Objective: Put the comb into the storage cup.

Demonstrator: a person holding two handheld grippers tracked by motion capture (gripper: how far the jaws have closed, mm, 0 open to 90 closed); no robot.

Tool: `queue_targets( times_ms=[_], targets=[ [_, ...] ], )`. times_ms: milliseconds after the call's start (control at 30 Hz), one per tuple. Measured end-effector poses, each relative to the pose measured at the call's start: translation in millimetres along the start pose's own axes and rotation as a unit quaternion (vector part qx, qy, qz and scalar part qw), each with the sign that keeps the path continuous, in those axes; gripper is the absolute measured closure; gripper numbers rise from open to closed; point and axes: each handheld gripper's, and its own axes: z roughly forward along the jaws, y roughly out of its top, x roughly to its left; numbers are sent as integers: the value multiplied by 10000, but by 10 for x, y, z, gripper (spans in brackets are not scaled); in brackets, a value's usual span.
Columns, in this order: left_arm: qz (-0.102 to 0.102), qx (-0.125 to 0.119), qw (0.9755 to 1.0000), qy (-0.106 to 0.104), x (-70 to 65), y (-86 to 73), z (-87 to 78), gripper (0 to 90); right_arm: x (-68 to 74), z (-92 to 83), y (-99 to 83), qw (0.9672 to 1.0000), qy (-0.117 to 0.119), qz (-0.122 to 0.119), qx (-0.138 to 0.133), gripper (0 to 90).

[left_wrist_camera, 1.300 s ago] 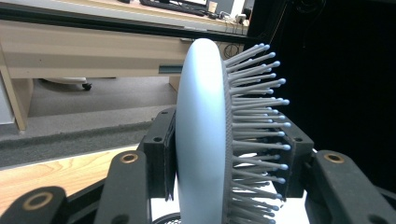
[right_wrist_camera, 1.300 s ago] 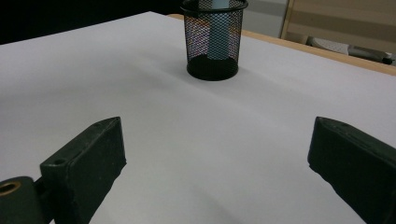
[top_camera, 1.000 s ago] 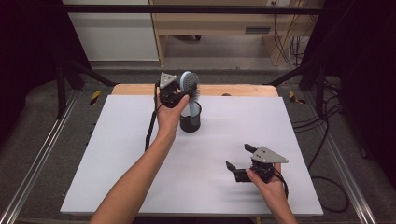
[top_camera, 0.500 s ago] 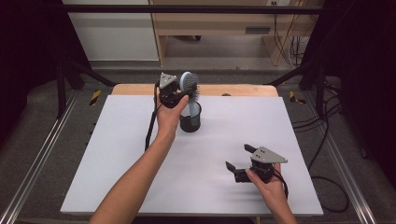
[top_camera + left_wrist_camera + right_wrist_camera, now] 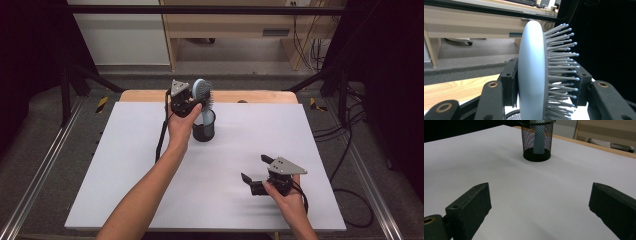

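High view: left gripper [image 5: 192,102] up at the far edge of the white table [image 5: 125,165], clamped on the head of a pale blue brush [image 5: 201,92]. Brush stands upright, handle down inside a black mesh cup [image 5: 204,127] that sits on the table just below the gripper. Right gripper [image 5: 257,172] near the front right of the table, well apart from the cup, jaws spread wide, nothing between them.

Left gripper view: jaws pressed on the brush [image 5: 532,75] from both sides, one pad on its smooth back, the other against the bristles. Rim of the cup [image 5: 512,115] just visible beneath.

Right gripper view: both jaws far apart over bare table [image 5: 544,195], holding nothing. Cup [image 5: 537,142] farther off, the brush handle [image 5: 539,141] showing through the mesh.
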Motion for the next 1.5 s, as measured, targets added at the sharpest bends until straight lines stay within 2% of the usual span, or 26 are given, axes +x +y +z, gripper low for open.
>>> queue_targets(
  times_ms=[933, 1500],
  targets=[
    [-3, 66, 10000, -11, 8, -58, 27, 499, -5, 0, -2, 10000, 20, 27, -10, 41],
    [-185, 55, 9998, 2, 135, -65, -20, 493, 0, 7, -7, 10000, 23, 21, 14, 41]
  ],
)
